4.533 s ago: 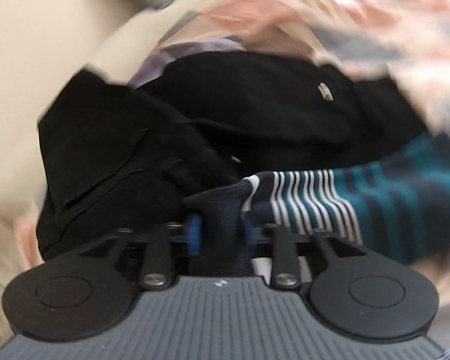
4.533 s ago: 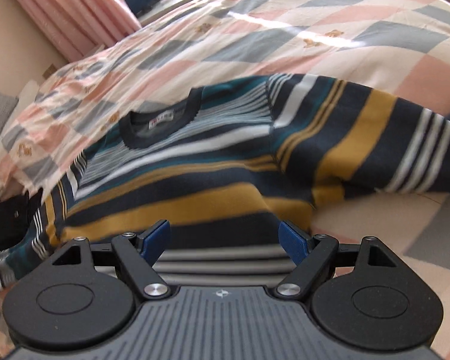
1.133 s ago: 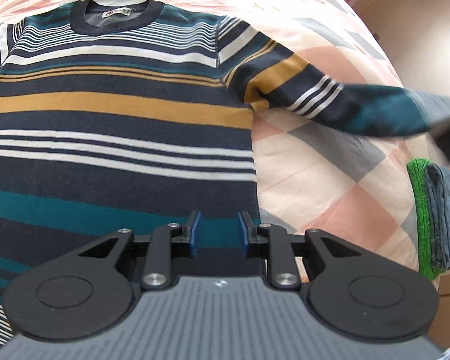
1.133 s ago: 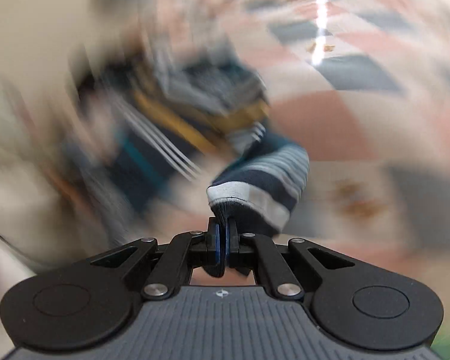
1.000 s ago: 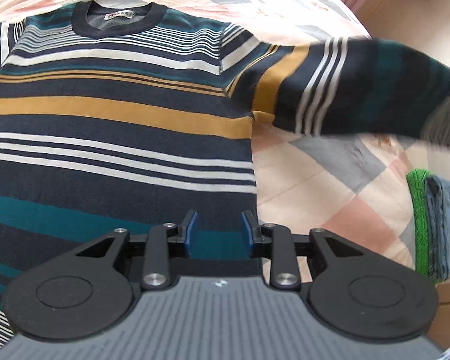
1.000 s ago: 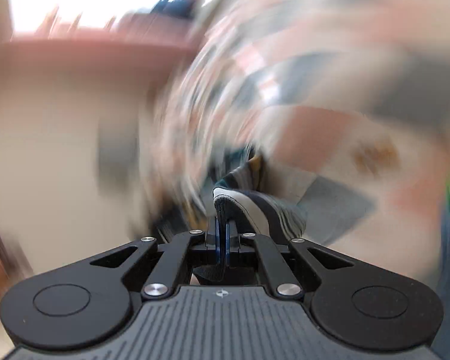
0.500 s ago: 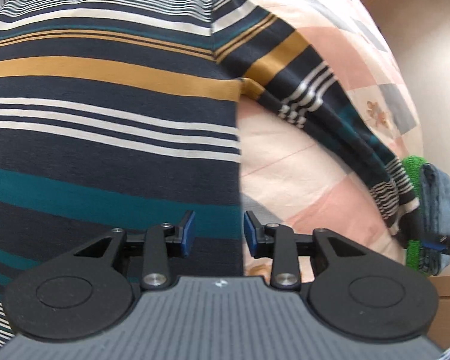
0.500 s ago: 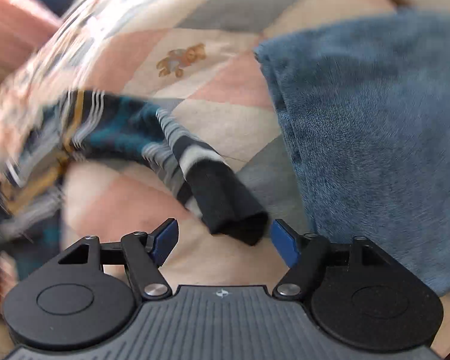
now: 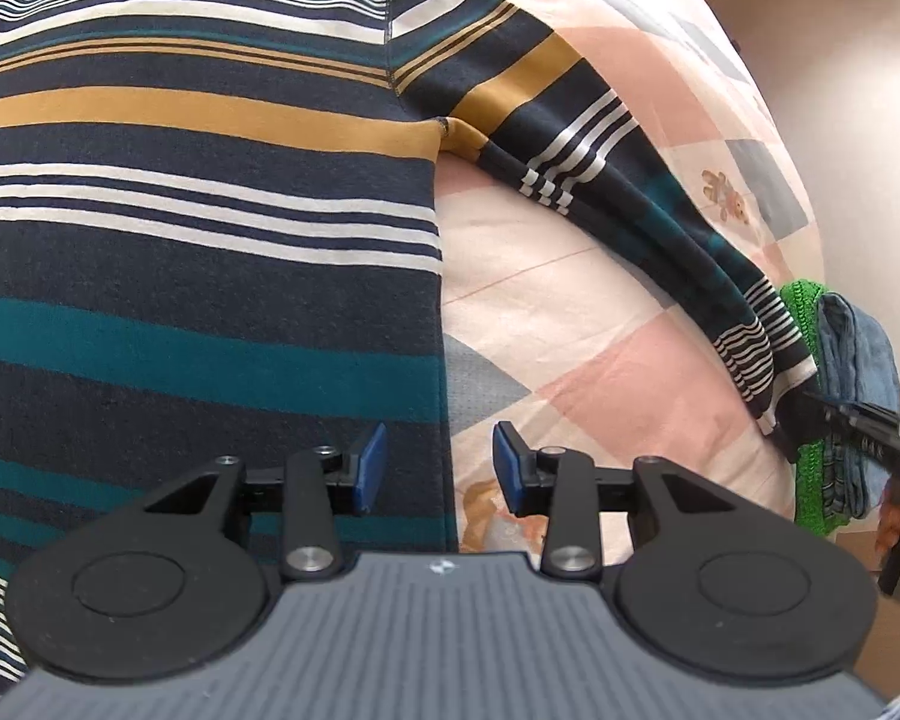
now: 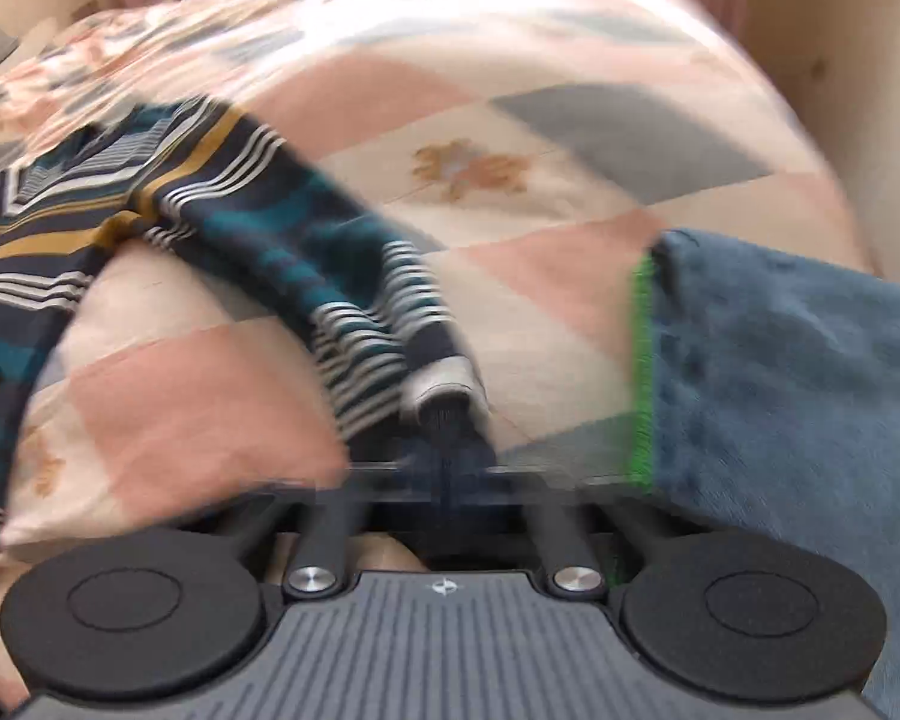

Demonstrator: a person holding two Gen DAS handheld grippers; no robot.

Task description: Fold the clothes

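Between the parted fingers of the left gripper (image 9: pixel 439 468) lies the striped sweater's side edge (image 9: pixel 441 360), ready for pinching; the right gripper's (image 10: pixel 447 480) state is blurred.

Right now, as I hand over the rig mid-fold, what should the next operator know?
Left tool: open, empty, over the striped sweater's side edge near the hem.
Right tool: at the sleeve cuff; blur hides whether it grips.
The sweater lies flat on the quilt, with that sleeve stretched out toward the folded blue pile.
Done: garment spread out.
Left: fold both sleeves in, then the body.
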